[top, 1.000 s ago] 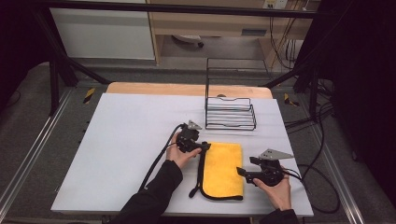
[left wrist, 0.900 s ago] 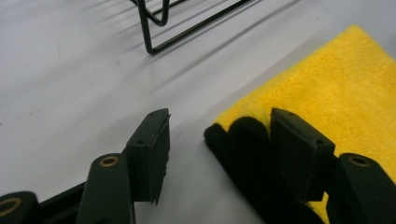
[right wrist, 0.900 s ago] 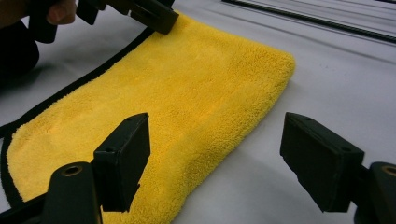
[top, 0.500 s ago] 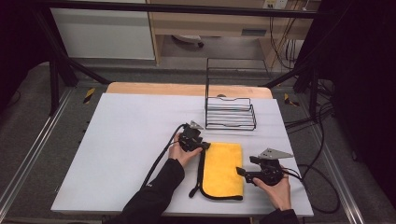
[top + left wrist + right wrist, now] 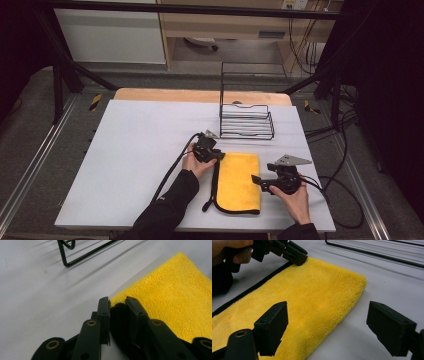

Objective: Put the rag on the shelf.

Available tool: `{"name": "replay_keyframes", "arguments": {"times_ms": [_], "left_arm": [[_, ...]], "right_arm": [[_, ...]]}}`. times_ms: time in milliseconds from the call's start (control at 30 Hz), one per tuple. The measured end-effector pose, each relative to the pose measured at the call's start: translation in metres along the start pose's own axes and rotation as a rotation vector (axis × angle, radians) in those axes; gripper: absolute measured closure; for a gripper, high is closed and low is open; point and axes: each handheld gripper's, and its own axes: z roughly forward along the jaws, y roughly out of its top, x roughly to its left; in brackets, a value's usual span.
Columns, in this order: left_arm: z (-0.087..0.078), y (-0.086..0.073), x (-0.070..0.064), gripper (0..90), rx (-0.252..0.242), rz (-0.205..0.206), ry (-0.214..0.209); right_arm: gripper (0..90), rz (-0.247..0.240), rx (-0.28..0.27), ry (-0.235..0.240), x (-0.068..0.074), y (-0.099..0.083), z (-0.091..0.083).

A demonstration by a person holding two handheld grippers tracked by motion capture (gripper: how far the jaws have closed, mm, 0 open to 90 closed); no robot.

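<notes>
White tabletop is spreading under everything you are working on, with a strip of bare wood showing along its far edge; beyond it a black frame and grey floor are closing off the scene. Toward the far right of the table, a black wire rack is standing upright, its tall back rising above a low slatted basket; in the left gripper view one corner of that rack is sitting well beyond your jaws.

Nearer you, a yellow cloth is lying flat and folded, edged in black along its left side, with a black loop trailing off its near left corner; it is resting just in front of the rack, between your two hands.

Your left hand is holding the left gripper at the cloth's far left corner; in the left gripper view the jaws are standing narrow, a slim gap between them, with the cloth's corner lying at their tips, though you cannot tell from the pictures whether they are pinching the fabric. The right gripper view is showing that same gripper touching down on the corner.

Your right hand is holding the right gripper at the cloth's right edge; its jaws are standing wide apart, holding nothing, straddling the folded right edge low over the table.
</notes>
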Motion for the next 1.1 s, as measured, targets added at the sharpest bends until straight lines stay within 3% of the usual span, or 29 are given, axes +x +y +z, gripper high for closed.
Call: {"name": "replay_keyframes", "arguments": {"times_ms": [333,533,733,900,1100], "left_arm": [[0.001,-0.001,-0.002,75.3,0.000,0.021,0.011],[0.002,-0.002,-0.003,75.0,-0.008,0.035,0.012],[0.002,-0.002,-0.002,74.9,-0.007,0.038,0.008],[0.002,-0.002,-0.003,74.7,-0.007,0.053,0.012],[0.002,-0.001,-0.001,74.8,-0.005,0.043,0.002]], "right_arm": [[18.0,0.019,0.008,-0.048,-0.018,0.020,0.026],[34.5,0.035,0.006,-0.067,-0.030,0.028,0.041],[50.9,0.061,0.063,-0.077,-0.036,0.028,0.048],[59.8,0.094,0.093,-0.049,-0.038,0.023,0.051],[69.4,0.113,0.094,-0.037,-0.034,0.022,0.052]]}}
